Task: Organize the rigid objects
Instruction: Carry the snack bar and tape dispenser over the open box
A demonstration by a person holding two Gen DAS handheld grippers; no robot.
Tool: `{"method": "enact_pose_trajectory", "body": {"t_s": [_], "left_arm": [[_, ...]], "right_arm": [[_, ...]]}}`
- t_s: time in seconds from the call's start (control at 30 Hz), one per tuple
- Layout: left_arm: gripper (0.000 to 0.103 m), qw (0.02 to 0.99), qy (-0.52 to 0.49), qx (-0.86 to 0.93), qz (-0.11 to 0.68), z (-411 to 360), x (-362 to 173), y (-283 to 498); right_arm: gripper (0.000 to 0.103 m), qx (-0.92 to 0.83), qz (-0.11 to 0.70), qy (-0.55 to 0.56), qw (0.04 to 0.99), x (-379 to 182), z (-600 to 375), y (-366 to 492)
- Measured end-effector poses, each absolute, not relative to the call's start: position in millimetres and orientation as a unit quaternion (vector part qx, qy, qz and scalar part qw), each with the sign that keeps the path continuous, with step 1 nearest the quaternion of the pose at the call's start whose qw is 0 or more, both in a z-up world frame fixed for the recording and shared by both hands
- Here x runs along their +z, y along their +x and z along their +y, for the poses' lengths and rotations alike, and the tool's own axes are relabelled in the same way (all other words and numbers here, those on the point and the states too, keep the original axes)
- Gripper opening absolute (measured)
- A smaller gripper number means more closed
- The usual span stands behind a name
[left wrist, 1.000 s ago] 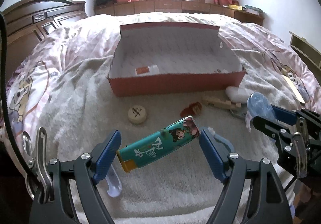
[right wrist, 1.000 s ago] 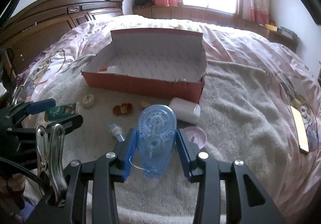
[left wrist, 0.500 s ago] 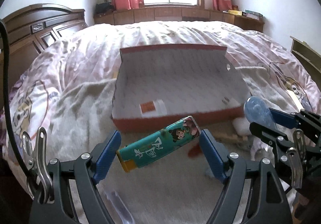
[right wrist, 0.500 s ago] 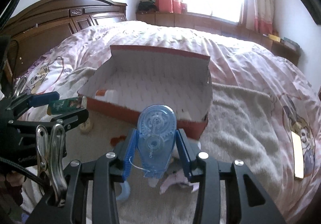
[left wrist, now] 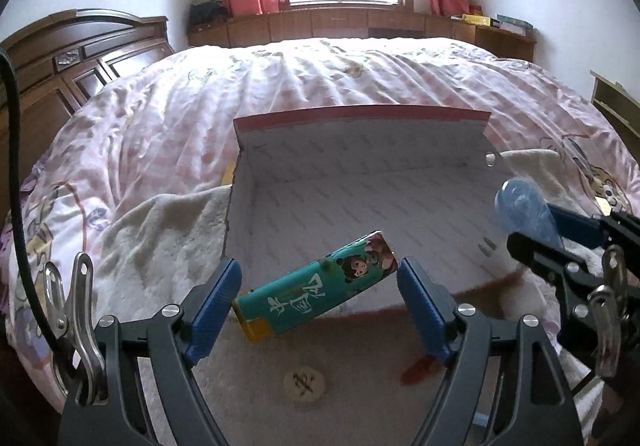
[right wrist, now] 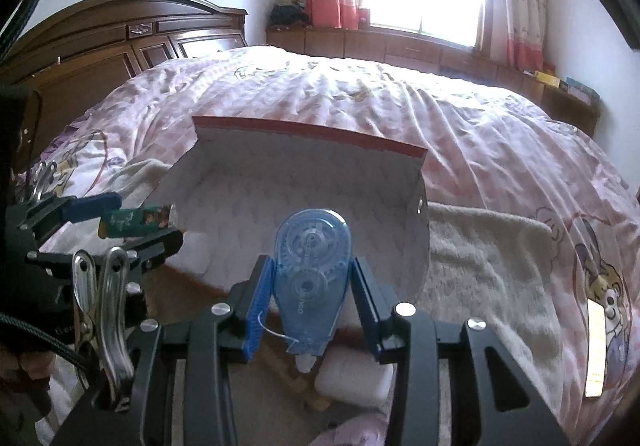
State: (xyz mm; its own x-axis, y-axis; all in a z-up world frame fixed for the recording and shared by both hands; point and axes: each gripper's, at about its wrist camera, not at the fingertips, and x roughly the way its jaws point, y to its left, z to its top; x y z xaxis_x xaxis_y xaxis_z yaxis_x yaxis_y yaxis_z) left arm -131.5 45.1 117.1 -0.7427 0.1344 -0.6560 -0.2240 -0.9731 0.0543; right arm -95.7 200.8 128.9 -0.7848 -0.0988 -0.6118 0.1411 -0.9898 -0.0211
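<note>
1. Left gripper (left wrist: pixel 318 286) clamped the teal printed lighter (left wrist: pixel 316 282); right gripper (right wrist: pixel 311 286) clamped the translucent blue correction-tape dispenser (right wrist: pixel 310 278).
2. Open red cardboard box (left wrist: pixel 360 114) sat at 12 o'clock; best to clear the near wall, then release low.

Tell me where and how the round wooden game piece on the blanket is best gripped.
Grip the round game piece across its rim, at opposite edges, coming from above. It lies flat on the blanket, marked face up, so only its rim offers two opposed sides. Nothing touches it. Both grippers are occupied now: the left gripper holds a teal lighter, the right gripper a blue tape dispenser.
</note>
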Motion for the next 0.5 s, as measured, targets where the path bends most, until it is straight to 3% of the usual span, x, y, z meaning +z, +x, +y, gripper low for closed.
{"method": "enact_pose_trajectory", "body": {"t_s": [0.5], "left_arm": [[0.082,0.100,-0.369,0.921,0.075,61.9,92.2,-184.0]], "right_arm": [[0.042,-0.937,0.032,0.344,0.057,110.7,210.0,-155.8]]}}
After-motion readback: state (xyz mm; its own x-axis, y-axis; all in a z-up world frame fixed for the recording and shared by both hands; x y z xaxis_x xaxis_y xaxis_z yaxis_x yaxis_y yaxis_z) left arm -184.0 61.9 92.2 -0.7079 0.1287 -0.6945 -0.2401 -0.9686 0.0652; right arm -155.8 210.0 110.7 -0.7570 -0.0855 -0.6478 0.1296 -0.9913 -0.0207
